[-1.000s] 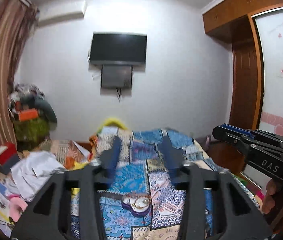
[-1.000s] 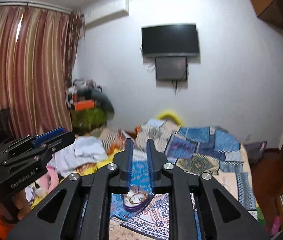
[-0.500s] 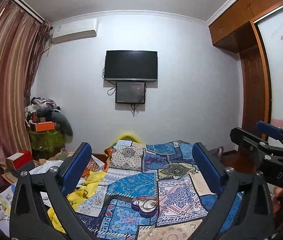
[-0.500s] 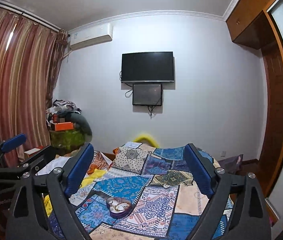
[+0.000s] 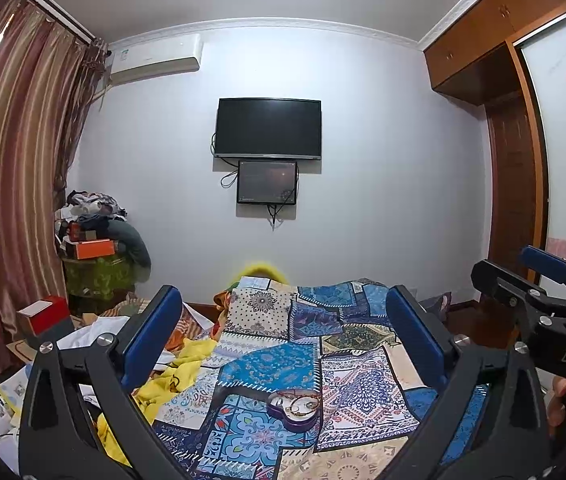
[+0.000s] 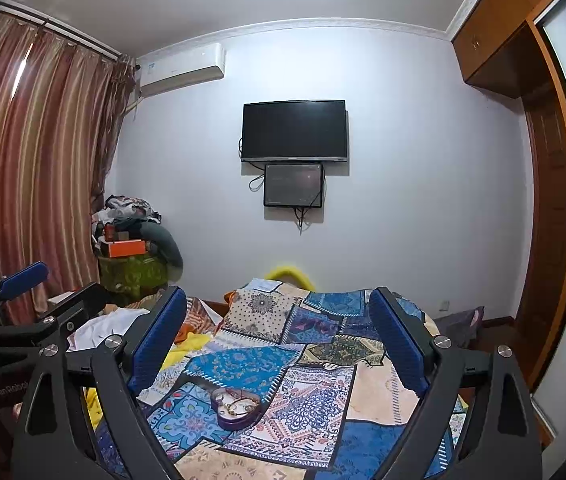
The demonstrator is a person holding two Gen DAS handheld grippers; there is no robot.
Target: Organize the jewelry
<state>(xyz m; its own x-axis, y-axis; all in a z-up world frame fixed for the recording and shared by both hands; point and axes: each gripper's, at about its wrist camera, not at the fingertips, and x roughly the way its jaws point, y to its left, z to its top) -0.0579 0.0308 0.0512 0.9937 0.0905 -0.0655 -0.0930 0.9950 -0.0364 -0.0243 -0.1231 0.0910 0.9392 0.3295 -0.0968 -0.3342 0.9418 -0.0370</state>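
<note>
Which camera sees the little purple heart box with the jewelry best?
The right wrist view. The purple heart box lies open on the patchwork bedspread, its heart outline and the gold pieces inside clear. In the left wrist view the box is just as unblocked, but its heart shape reads less plainly.

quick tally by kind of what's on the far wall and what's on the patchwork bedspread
Black wall-mounted screens: 2, the large television and the smaller dark screen below it
White air conditioners: 1
Purple heart-shaped jewelry boxes, open, with gold pieces inside: 1, on the bedspread
Total: 4
</note>
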